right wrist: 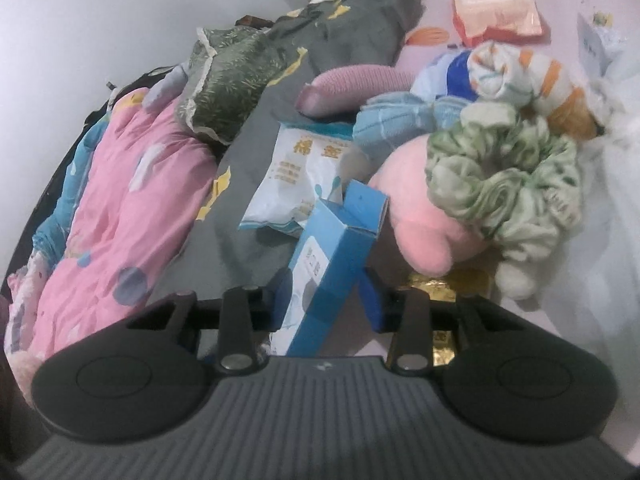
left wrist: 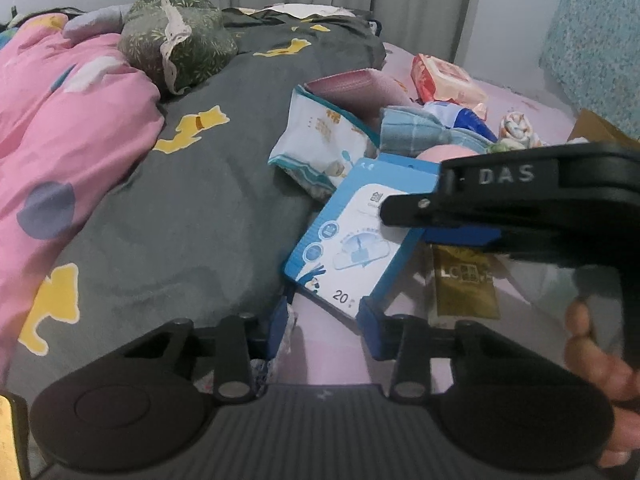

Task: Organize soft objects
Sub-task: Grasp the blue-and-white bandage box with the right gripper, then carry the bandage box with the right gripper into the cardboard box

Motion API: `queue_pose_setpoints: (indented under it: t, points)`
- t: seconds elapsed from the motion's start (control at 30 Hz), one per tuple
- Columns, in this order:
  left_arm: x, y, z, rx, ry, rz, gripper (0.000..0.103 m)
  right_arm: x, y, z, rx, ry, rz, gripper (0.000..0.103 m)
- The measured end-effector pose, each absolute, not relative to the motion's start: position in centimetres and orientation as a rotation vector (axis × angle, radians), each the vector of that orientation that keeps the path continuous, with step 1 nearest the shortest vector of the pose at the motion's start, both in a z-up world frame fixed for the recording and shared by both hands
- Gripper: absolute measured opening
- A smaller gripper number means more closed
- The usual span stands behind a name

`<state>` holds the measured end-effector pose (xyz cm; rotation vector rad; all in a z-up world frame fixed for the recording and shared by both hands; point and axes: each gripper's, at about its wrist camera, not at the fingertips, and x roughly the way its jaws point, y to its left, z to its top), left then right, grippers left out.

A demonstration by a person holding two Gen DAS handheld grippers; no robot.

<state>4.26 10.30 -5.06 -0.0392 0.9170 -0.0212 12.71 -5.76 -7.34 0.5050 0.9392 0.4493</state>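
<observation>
Over the bed, both grippers (right wrist: pixel 329 304) angled down

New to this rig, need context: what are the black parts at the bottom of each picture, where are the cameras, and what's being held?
There is no robot. A person holds a two-finger gripper in each hand, and each gripper has a fisheye camera looking along its fingers. One picture is from the left gripper, the other from the right gripper. The grey duvet carries a wipes pack, pink plush and green scrunchie. The right gripper clamps a blue box. The box's lower corner sits between the left fingers; contact is unclear.
</observation>
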Motion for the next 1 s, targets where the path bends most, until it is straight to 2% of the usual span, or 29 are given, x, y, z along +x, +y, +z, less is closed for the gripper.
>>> queue_pose_setpoints:
  t: [0.23, 0.4, 0.73, 1.0]
  points:
    - [4.1, 10.2, -5.3, -0.049, 0.921, -0.024, 0.038, 13.9, -4.8, -9.4, 0.567, 0.982, 0.464, 0.027]
    - [2.8, 10.3, -4.3, -0.042, 0.898, -0.043, 0.039, 13.6, -4.7, -8.5, 0.587, 0.95, 0.524, 0.019]
    - [-0.9, 11.6, -1.6, -0.105, 0.861, -0.107, 0.041, 10.3, -8.0, -6.1, 0.588, 0.957, 0.616, 0.018]
    - [-0.9, 8.7, -3.4, -0.096, 0.924, -0.227, 0.042, 6.2, -13.6, -6.1, 0.573, 1.077, 0.66, 0.018]
